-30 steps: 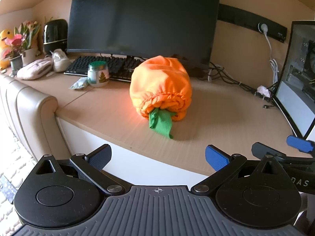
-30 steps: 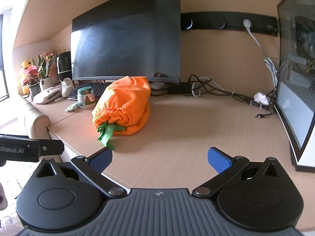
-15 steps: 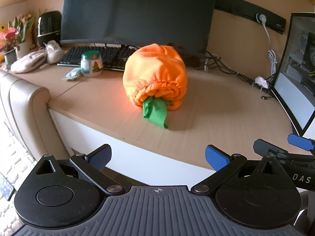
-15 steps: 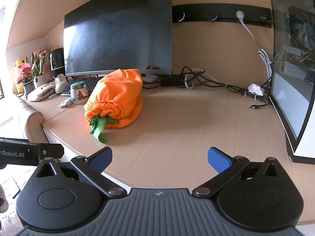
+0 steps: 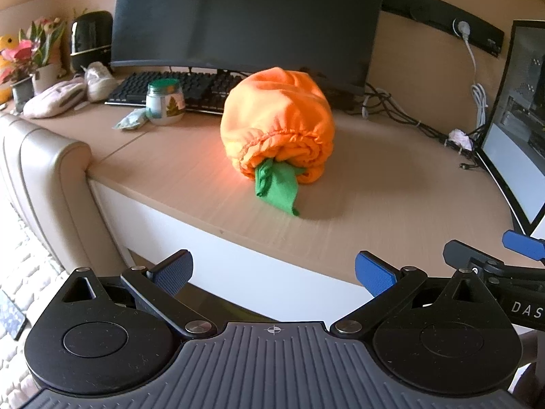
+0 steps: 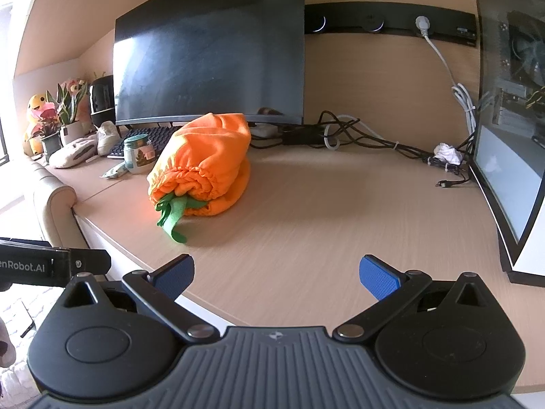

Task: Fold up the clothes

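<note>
Left wrist view: the left gripper (image 5: 274, 269) is spread wide and empty, short of the desk (image 5: 374, 184) edge. The orange garment bundle (image 5: 277, 126), with a green piece (image 5: 277, 187) poking out, sits on the desk before the monitor (image 5: 248, 17).

Right wrist view: the right gripper (image 6: 276, 274) gapes wide, empty, over the desk (image 6: 340, 211) edge; the bundle (image 6: 204, 160) lies ahead to the left, well apart.

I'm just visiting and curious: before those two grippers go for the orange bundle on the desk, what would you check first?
1. Left gripper open and empty: ok.
2. Right gripper open and empty: ok.
3. Orange garment resting fully on the desk, away from the edge: ok.
4. Green fabric piece sticking out at the front, free to grab: ok.
5. Glass jar and keyboard apart from the garment: ok.
6. Whether the bundle is one garment or several: cannot tell.
</note>
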Demonstrator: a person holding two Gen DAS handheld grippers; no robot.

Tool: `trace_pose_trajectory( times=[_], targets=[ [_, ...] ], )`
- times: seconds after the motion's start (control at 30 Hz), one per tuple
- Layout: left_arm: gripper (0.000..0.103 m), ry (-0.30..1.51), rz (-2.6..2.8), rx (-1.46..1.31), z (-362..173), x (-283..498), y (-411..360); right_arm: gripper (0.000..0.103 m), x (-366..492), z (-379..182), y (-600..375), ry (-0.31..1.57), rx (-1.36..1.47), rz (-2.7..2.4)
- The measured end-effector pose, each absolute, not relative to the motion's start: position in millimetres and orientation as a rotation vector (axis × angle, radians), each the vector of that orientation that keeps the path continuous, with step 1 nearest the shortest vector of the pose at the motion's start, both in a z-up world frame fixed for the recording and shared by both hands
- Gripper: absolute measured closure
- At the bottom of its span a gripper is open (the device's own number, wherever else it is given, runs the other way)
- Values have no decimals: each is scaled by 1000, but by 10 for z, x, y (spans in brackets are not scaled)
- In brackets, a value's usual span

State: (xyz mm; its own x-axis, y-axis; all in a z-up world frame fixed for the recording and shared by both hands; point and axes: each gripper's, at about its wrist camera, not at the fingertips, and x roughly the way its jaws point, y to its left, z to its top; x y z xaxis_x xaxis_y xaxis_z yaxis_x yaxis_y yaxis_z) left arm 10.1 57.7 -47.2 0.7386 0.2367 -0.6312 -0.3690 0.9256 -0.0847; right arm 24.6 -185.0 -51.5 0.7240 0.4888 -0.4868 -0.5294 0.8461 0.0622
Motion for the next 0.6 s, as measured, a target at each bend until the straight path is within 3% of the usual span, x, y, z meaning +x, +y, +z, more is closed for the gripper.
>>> trace_pose_trajectory(
  times=[0.6],
  targets=[
    [0, 665, 367, -212, -497, 62, 709, 0, 227, -516, -1763, 533, -85, 575]
  ],
)
